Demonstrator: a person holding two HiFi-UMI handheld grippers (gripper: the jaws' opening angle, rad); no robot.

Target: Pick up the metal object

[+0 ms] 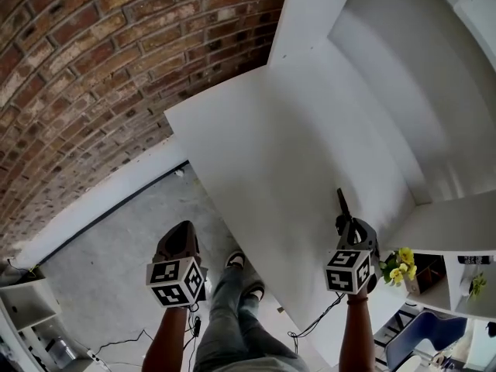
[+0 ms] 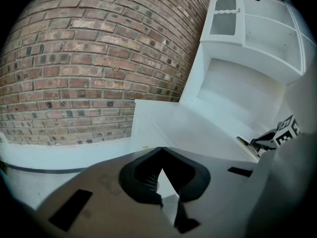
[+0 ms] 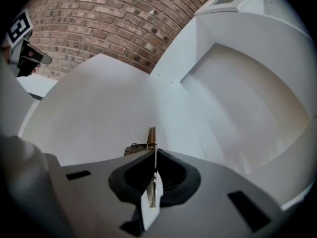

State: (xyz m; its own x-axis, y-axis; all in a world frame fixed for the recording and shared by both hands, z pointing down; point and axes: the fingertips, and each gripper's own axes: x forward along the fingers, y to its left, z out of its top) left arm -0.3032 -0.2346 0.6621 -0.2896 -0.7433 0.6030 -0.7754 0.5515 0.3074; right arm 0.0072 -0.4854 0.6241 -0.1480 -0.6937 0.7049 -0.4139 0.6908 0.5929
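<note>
Right gripper (image 3: 154, 156) pinches a thin metal strip (image 3: 151, 137) by its flat faces over the table (image 3: 99, 108); likely stiff, light, slippery. Left gripper (image 2: 161, 150) pressed together, empty.

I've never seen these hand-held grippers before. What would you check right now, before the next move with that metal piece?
1. Right hand-held gripper shut on the metal object: ok, the thin strip is pinched between its jaws.
2. Strip in line with the jaws: ok, it points straight out past the tips.
3. Strip lifted off the white table: cannot tell, the gap beneath it is not visible.
4. Left hand-held gripper out of the way: ok, it is shut on nothing and held over the floor beside the table.
5. Table ahead of the strip free of other things: ok, only bare white surface shows.
</note>
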